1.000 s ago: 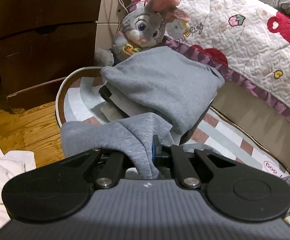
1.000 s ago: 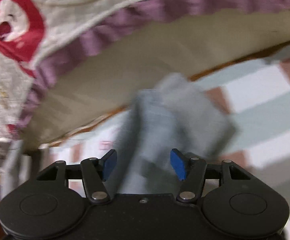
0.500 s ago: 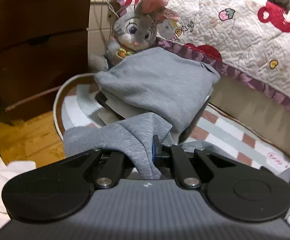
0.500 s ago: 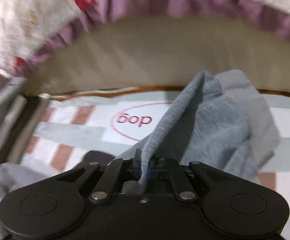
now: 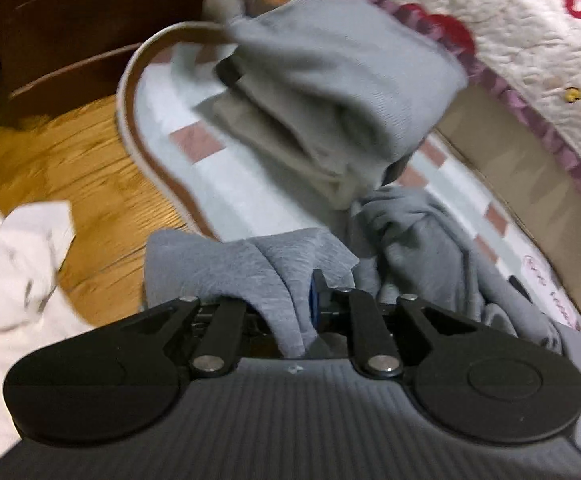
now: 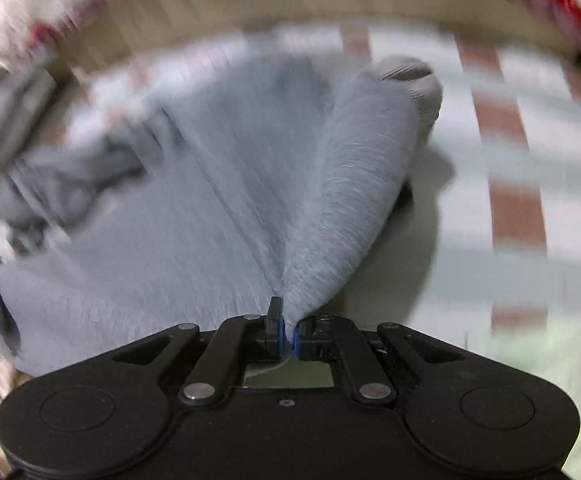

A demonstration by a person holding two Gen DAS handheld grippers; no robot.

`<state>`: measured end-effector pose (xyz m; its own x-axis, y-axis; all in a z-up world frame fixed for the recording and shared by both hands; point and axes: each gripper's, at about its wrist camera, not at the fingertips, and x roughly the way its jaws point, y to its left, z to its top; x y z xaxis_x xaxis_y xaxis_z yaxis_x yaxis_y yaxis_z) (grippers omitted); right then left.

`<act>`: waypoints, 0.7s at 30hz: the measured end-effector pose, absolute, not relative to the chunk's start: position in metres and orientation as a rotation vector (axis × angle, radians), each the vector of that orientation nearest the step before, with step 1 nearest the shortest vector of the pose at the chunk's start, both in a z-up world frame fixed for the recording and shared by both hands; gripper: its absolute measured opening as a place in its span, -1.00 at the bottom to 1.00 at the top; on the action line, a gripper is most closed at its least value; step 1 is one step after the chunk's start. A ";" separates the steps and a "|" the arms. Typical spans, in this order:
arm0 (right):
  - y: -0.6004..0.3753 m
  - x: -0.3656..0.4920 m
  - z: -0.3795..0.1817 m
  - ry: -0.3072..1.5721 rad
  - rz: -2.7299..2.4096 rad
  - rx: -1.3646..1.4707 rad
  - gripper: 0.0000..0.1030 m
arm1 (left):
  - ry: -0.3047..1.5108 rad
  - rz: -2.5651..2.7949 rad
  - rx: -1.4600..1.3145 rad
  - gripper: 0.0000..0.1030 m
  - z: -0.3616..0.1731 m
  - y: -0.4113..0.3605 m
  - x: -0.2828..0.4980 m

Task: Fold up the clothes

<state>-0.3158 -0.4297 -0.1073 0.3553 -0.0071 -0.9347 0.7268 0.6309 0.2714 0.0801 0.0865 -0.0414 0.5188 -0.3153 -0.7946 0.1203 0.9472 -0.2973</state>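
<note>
Both grippers are pinching one grey garment that is lying on the striped mat. The right gripper, pads pressed together, is clamping a ridge of cloth that is running away toward one o'clock and ending in a ribbed cuff. The left gripper is gripping a thick fold, its jaws having just eased slightly wider; loose cloth is bunching at two o'clock. The fabric is soft, heavy and wrinkled. A folded pile is sitting at twelve o'clock.

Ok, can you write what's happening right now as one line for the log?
left gripper: loosening, grey garment between jaws | right gripper: shut on grey garment | stack of folded clothes: on mat
</note>
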 end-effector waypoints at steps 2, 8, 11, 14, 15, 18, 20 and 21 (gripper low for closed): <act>-0.427 -0.309 -0.120 1.196 -0.523 0.801 -0.70 | 0.972 -0.255 -0.233 -0.68 -0.032 0.090 0.078; -0.436 -0.272 -0.072 1.280 -0.426 0.534 -0.18 | 0.680 -0.138 -0.155 0.07 0.028 0.084 0.065; -0.453 -0.264 -0.035 1.187 -0.375 0.490 -0.07 | 0.610 -0.237 -0.115 0.08 0.045 0.063 0.068; -0.482 -0.248 -0.009 1.072 -0.328 0.499 -0.01 | 0.720 -0.418 -0.174 0.14 0.037 0.025 0.088; -0.495 -0.239 -0.005 1.032 -0.317 0.531 0.01 | 0.756 -0.453 -0.178 0.15 0.029 0.011 0.095; -0.534 -0.214 -0.006 0.927 -0.324 0.623 0.28 | 0.866 -0.502 -0.156 0.17 -0.005 -0.045 0.120; -0.559 -0.188 -0.022 0.894 -0.373 0.658 0.29 | 0.950 -0.500 -0.163 0.17 -0.031 -0.081 0.139; -0.571 -0.173 -0.030 0.880 -0.399 0.674 0.29 | 1.000 -0.478 -0.176 0.17 -0.044 -0.099 0.151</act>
<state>-0.1735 -0.5709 -0.0304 0.5845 -0.0493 -0.8099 0.5768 0.7272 0.3721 0.1514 -0.0987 -0.0440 0.4475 -0.4628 -0.7652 0.3047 0.8834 -0.3561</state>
